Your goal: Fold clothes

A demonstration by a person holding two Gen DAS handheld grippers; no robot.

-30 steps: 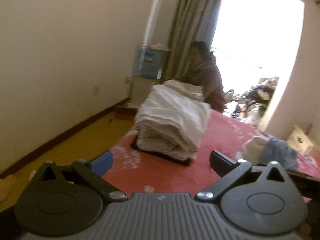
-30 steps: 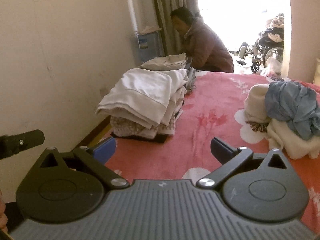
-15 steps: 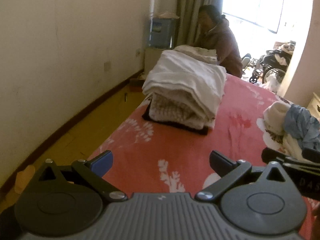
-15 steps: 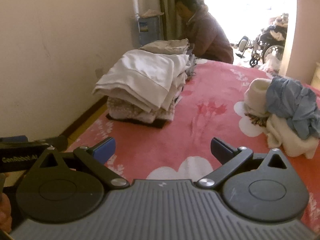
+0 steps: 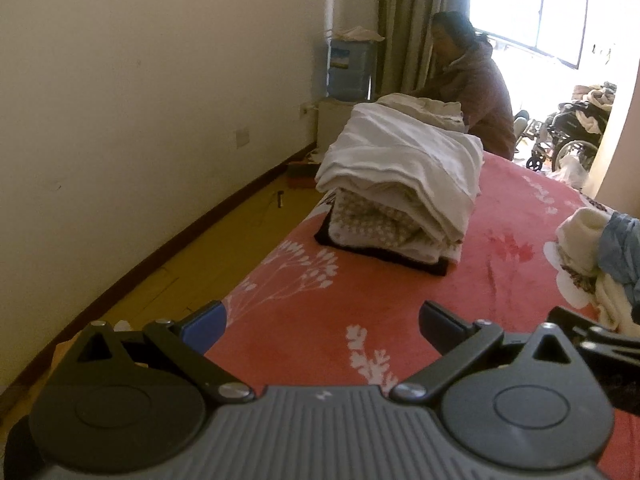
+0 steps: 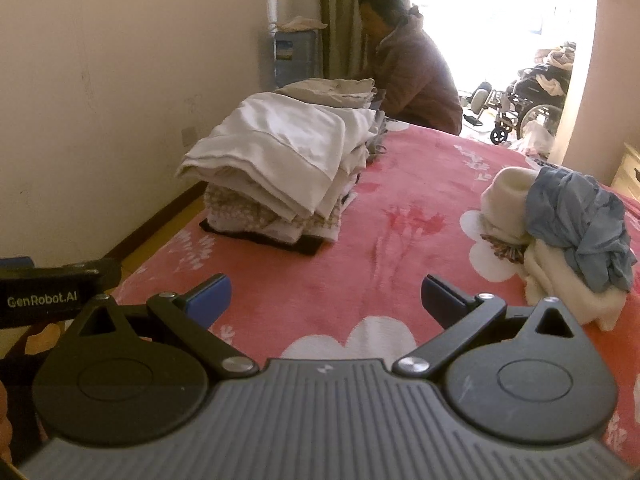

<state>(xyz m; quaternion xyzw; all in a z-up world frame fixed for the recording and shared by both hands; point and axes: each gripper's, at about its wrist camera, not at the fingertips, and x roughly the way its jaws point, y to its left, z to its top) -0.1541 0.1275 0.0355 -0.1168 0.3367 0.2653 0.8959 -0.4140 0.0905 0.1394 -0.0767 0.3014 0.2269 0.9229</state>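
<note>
The left tongs [image 5: 322, 322] hang over the near part of the bed [image 5: 360, 292], fingers spread wide apart with nothing between them; the right tongs [image 6: 326, 294] stand the same way, wide apart and empty, above the pink flowered blanket [image 6: 400, 240]; a stack of folded clothes [image 6: 288, 168] sits at the far left of the bed near the wall [image 6: 120, 80], white pieces on top, a patterned piece beneath, a dark one at the bottom; a loose heap of unfolded clothes [image 6: 560, 232], cream and blue, lies at the right, well apart from the stack; a person [image 6: 412, 76] sits beyond the far end of the bed; a wheelchair [image 6: 528, 108] stands in the bright doorway.
</note>
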